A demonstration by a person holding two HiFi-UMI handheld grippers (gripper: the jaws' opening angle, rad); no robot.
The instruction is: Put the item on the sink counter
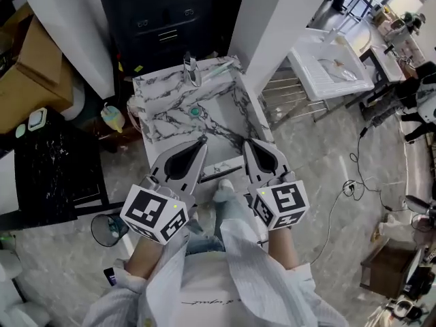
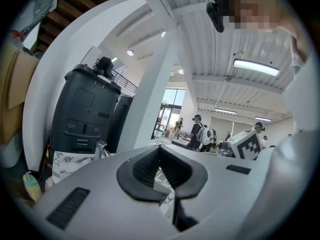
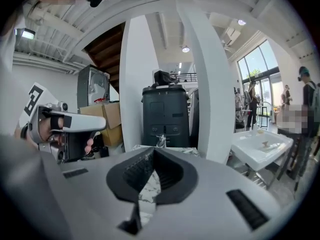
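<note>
sink bench (image 1: pixel 160 107) ahead | left tool (image 1: pixel 199 146), right tool (image 1: pixel 248 146) were closed, empty | hovered at near edge, likely awaiting pickup

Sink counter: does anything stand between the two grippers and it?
Nothing visible does. The left gripper and the right gripper hang over the near edge of the marble sink counter, jaws together and empty, with only open air between.
</note>
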